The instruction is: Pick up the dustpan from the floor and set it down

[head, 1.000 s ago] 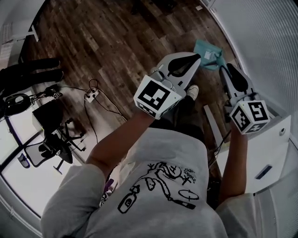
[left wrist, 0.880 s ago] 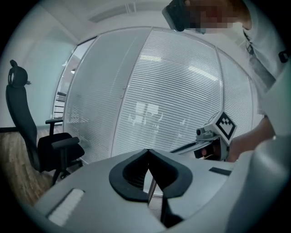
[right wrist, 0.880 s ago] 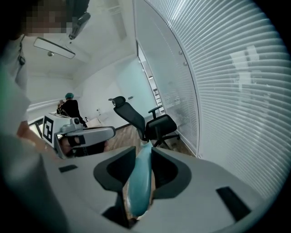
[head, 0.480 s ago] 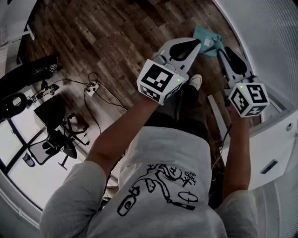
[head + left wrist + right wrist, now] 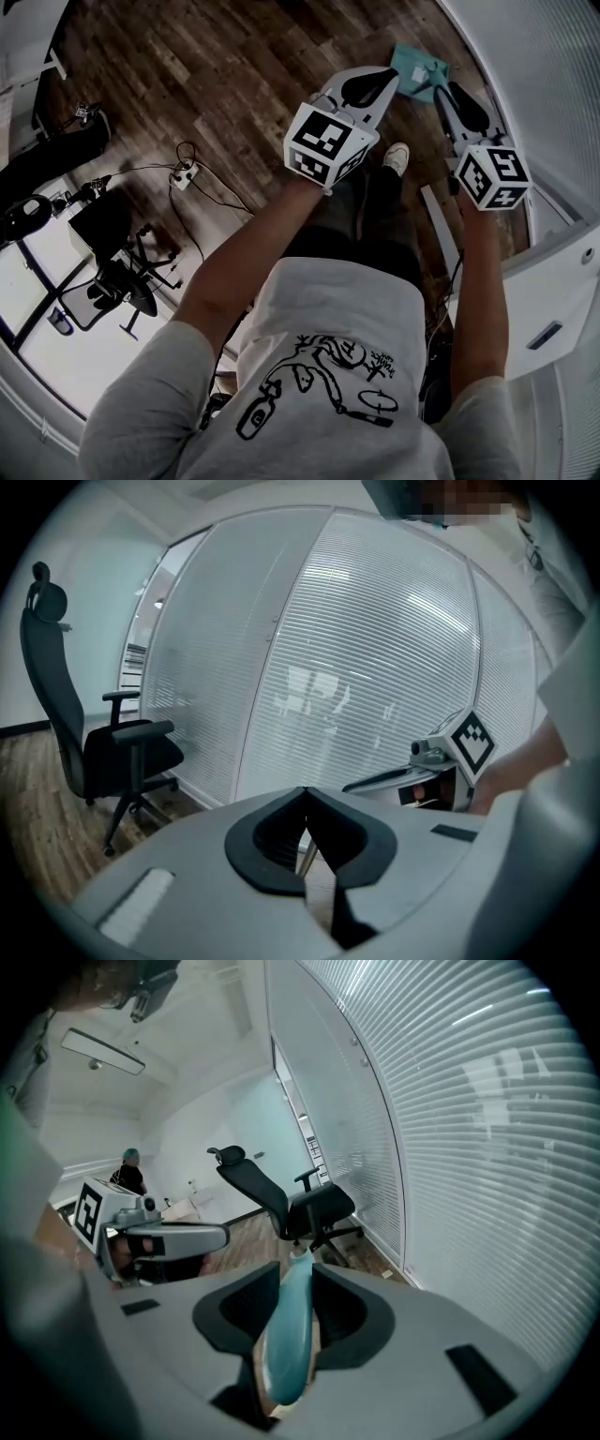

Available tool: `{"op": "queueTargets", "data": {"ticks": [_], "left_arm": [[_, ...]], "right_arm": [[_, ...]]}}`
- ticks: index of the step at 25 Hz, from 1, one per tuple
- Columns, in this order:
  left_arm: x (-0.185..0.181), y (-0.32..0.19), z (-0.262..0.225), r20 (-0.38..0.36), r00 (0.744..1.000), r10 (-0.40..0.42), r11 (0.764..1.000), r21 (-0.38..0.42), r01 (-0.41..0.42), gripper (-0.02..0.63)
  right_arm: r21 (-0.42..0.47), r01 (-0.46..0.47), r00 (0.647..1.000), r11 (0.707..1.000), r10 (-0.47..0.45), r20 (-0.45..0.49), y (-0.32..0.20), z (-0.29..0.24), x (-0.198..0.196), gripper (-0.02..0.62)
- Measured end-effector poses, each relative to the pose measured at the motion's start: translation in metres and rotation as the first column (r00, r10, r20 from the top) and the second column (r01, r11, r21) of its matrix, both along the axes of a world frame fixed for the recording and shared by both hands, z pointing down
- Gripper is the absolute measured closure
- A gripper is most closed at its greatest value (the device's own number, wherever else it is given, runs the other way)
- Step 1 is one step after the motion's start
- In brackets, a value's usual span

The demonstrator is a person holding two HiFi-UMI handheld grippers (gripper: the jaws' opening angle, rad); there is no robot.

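Teal dustpan [image 5: 419, 71], smooth tapered handle [image 5: 286, 1330]

Both grippers reach out ahead, tilted downward.
The left gripper [image 5: 367, 89] points to 12 o'clock, its jaws seemingly together with nothing between them. The right gripper [image 5: 459, 101], toward 1 o'clock, is clamped on the teal dustpan handle [image 5: 286, 1335]. The left forearm [image 5: 246, 272] and right forearm [image 5: 478, 281] run roughly parallel.

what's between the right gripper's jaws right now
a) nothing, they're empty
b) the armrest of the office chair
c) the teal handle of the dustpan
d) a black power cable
c: in the right gripper view the teal handle sits clamped between the jaws of the right gripper, and the head view shows the dustpan in front of that gripper.
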State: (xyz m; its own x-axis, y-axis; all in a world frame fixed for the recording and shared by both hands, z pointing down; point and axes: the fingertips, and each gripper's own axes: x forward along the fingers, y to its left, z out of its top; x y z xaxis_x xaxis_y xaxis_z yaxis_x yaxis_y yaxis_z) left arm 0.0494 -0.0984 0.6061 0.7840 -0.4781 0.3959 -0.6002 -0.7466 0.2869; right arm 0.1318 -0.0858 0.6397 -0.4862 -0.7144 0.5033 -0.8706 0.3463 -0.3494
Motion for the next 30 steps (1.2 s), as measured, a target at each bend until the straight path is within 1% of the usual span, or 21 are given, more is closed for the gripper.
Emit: {"op": "queueTargets", "data": {"ticks": [5, 10, 13, 17, 21, 27, 30], "left_arm": [[-0.004, -0.005, 0.023, 0.033, 0.999, -0.016, 1.000, -0.026, 0.017, 0.604], [0.002, 0.002, 0.032, 0.036, 0.999, -0.001, 0.999, -0.049, 0.003, 0.604], [0.004, 0.008, 0.033, 0.039, 0.999, 0.012, 0.998, -0.058, -0.010, 0.604], [0.004, 0.018, 0.035, 0.060, 0.998, 0.034, 0.997, -0.068, -0.030, 0.604], [-0.001, 0.024, 0.034, 0.081, 0.995, 0.053, 0.997, -0.064, -0.048, 0.604], [-0.002, 0.042, 0.035, 0.104, 0.991, 0.082, 0.994, -0.082, -0.073, 0.604], [-0.002, 0.053, 0.035, 0.105, 0.990, 0.091, 0.992, -0.092, -0.081, 0.604]], "right_arm": [[-0.036, -0.015, 1.000, 0.999, 0.014, -0.006, -0.004, 0.032, 0.006, 0.495], [-0.029, -0.009, 1.000, 1.000, 0.010, 0.004, -0.005, 0.035, 0.006, 0.495], [-0.043, -0.014, 1.000, 0.999, 0.015, 0.003, 0.001, 0.041, 0.008, 0.495], [-0.090, -0.029, 0.999, 0.996, 0.031, 0.023, 0.031, 0.054, 0.010, 0.494], [-0.142, -0.018, 0.999, 0.990, 0.023, 0.029, 0.063, 0.067, 0.001, 0.494], [-0.214, 0.029, 1.000, 0.976, -0.027, 0.013, 0.103, 0.087, -0.019, 0.495], [-0.230, 0.029, 1.000, 0.973, -0.027, 0.010, 0.114, 0.091, -0.024, 0.495]]}}
